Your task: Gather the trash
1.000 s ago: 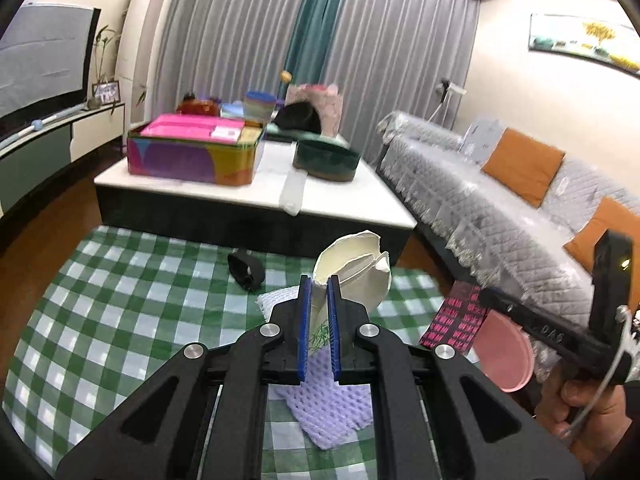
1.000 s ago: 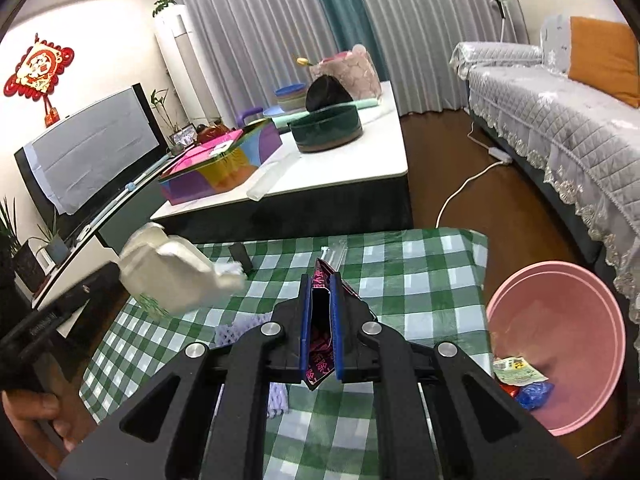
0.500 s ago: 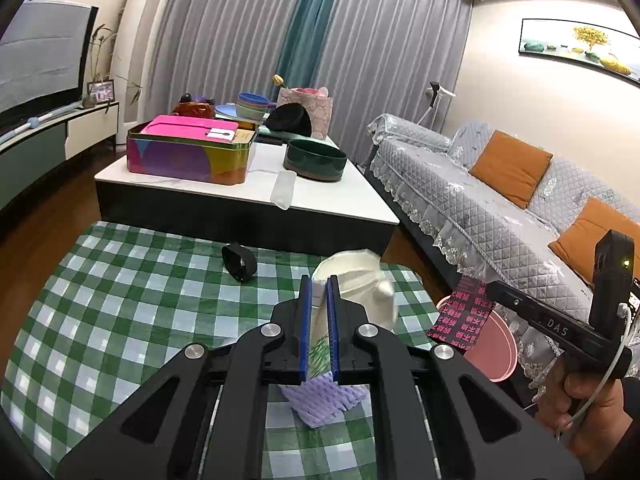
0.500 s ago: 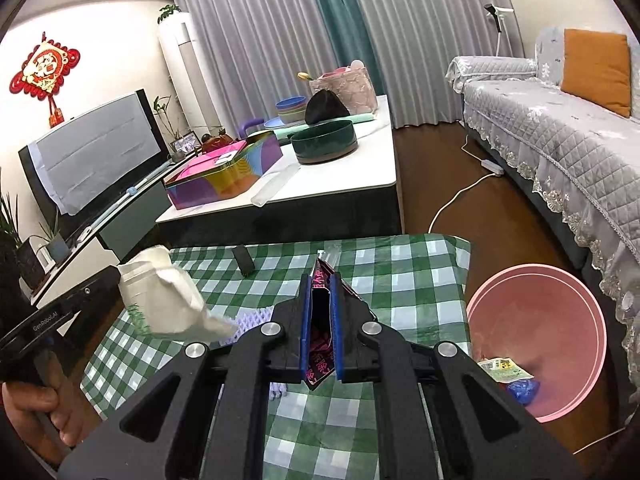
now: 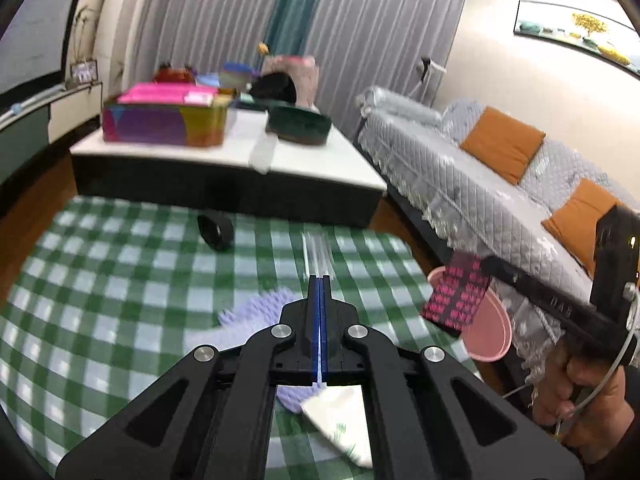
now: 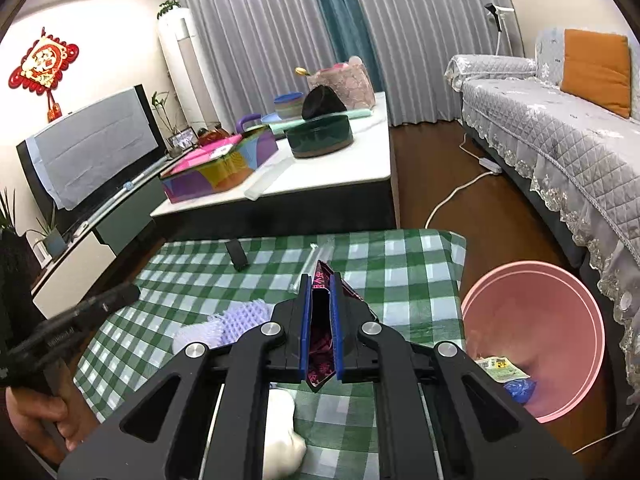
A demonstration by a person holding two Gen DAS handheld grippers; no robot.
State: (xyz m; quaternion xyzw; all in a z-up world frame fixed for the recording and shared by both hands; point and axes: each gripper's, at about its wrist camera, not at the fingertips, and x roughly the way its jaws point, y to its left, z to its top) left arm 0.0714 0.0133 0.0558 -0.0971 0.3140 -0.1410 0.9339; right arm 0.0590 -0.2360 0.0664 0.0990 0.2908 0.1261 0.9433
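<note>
**Left wrist view: claw closed and empty, paper cup loose on the cloth**

The left gripper [image 5: 320, 280] has its blue pads pressed together with nothing between them. Just behind and below its fingertips, under the black linkage, a crumpled white paper cup [image 5: 340, 420] lies on the green checked tablecloth [image 5: 100, 300], touching a lilac foam fruit net [image 5: 256, 312] that spreads to the left of the claw. Ahead of the tips lies a clear plastic wrapper [image 5: 316, 252], and farther ahead to the left a small black ring-shaped object [image 5: 216, 232].

The right gripper [image 6: 320, 280] is clamped on a pink-and-black snack packet [image 6: 320, 344], which stands upright between its pads. From this camera the white cup [image 6: 282, 444] shows below the claw, between the linkage bars, and the foam net [image 6: 228, 320] to its left. Down to the right of the claw, off the cloth's edge, a pink basin [image 6: 560, 280] sits on the floor with some scraps [image 6: 504, 376] already inside.
</note>
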